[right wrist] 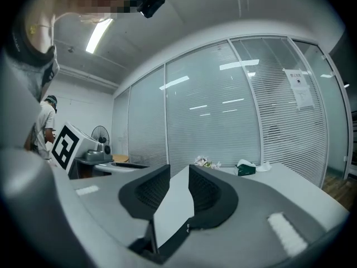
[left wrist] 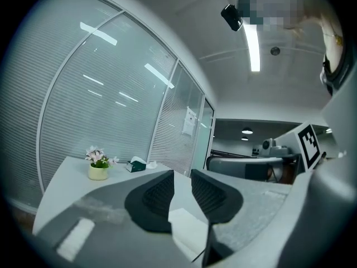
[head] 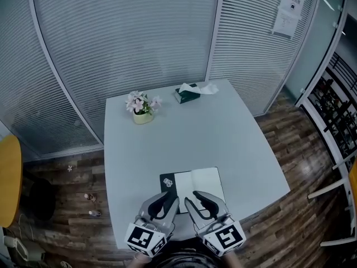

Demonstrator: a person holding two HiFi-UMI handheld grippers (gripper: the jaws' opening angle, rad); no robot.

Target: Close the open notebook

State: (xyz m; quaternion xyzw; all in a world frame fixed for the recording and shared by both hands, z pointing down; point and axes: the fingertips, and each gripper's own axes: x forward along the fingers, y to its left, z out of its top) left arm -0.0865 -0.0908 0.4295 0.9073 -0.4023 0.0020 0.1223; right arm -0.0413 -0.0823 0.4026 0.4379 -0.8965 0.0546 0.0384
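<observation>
The notebook (head: 203, 180) lies open and flat on the surface (head: 184, 133). It is well apart from the pot (head: 142, 111) of flowers, on the person's side of it and a little to the right. Its left part is dark and its right page is white.

Both tools are still farther from the pot, over the near edge of the notebook, and they hide that edge. The left tool (head: 165, 202) has its jaws a little apart, with nothing between them. In its own view (left wrist: 182, 186) only a piece of white page (left wrist: 187, 228) shows below.

The right tool (head: 199, 201) is also a little spread (right wrist: 179, 186). The white page (right wrist: 173, 211) fills the gap. I cannot tell if it touches the jaws.

A tissue box (head: 187, 94) stands near the pot, to its right.
</observation>
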